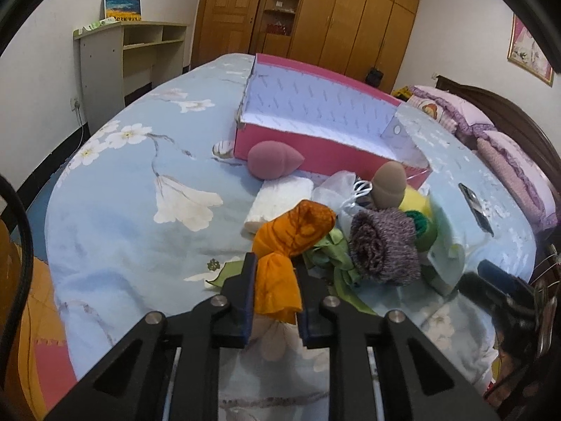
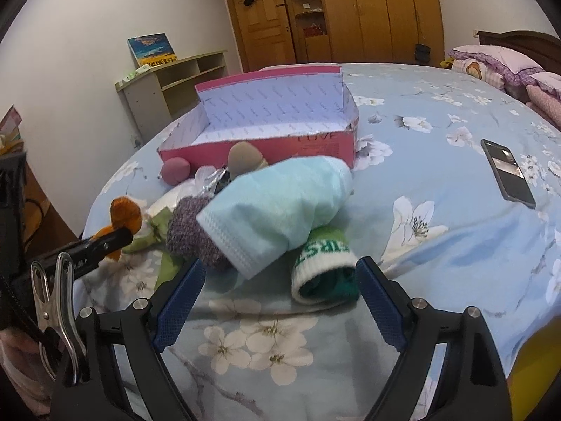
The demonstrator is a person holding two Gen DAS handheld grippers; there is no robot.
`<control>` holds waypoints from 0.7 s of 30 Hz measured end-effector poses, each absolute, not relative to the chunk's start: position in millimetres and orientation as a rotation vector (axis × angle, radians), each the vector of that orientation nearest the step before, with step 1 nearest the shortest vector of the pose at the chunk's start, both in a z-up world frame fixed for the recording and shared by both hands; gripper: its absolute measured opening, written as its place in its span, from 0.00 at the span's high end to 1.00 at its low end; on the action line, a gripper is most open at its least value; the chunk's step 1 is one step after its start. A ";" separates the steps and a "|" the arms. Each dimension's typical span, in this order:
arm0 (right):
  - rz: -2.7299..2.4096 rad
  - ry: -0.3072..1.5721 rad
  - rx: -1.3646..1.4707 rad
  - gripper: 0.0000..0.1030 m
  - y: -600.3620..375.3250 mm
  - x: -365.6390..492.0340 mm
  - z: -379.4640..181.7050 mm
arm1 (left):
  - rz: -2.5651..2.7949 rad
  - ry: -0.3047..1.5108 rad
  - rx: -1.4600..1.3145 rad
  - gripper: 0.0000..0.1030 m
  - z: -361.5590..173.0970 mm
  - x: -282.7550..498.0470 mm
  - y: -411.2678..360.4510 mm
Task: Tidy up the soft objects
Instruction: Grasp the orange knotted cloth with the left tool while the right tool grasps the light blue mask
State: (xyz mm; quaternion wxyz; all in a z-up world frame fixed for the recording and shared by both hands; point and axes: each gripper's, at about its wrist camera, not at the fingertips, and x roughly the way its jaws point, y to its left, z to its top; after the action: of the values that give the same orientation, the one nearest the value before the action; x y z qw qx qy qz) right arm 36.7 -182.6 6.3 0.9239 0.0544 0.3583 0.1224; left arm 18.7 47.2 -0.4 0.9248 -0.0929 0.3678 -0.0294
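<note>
My left gripper [image 1: 275,266] is shut on the lower end of an orange cloth [image 1: 294,228]; the right wrist view shows the same grip on the orange cloth [image 2: 124,214] from the side. The cloth lies at the near edge of a heap holding a purple knit roll [image 1: 384,245], green fabric [image 1: 329,252], a white rolled towel [image 1: 280,200] and two makeup sponges, pink [image 1: 273,159] and brown [image 1: 387,186]. An open pink box [image 1: 315,147] stands behind the heap. My right gripper [image 2: 280,277] is open, just short of a light blue cloth [image 2: 280,207] and a green-and-white sock [image 2: 322,266].
Everything rests on a bed with a blue floral cover [image 2: 438,245]. A black phone [image 2: 508,172] lies on the cover to the right. Purple pillows [image 2: 498,59] sit by the headboard. A low shelf unit [image 1: 122,59] and wooden wardrobes [image 1: 350,17] stand beyond the bed.
</note>
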 end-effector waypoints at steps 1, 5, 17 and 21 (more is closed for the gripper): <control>0.256 0.735 0.117 0.13 -183.0 38.6 8.9 | -0.061 0.749 -0.192 0.81 0.7 17.5 47.6; 0.291 0.771 0.179 0.13 -184.8 52.2 15.9 | -0.061 0.741 -0.200 0.81 2.3 15.5 48.2; 0.282 0.863 0.316 0.17 -181.7 96.6 16.4 | -0.065 0.733 -0.208 0.81 6.5 12.5 49.6; 0.272 0.884 0.297 0.31 -180.2 101.0 11.0 | -0.070 0.735 -0.210 0.81 7.3 12.6 49.9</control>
State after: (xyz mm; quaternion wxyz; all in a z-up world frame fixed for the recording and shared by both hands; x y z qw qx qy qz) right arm 101.0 -180.2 11.0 0.8844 0.1427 0.4248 0.1308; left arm 12.6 49.9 7.3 0.9272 -0.1027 0.3585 -0.0341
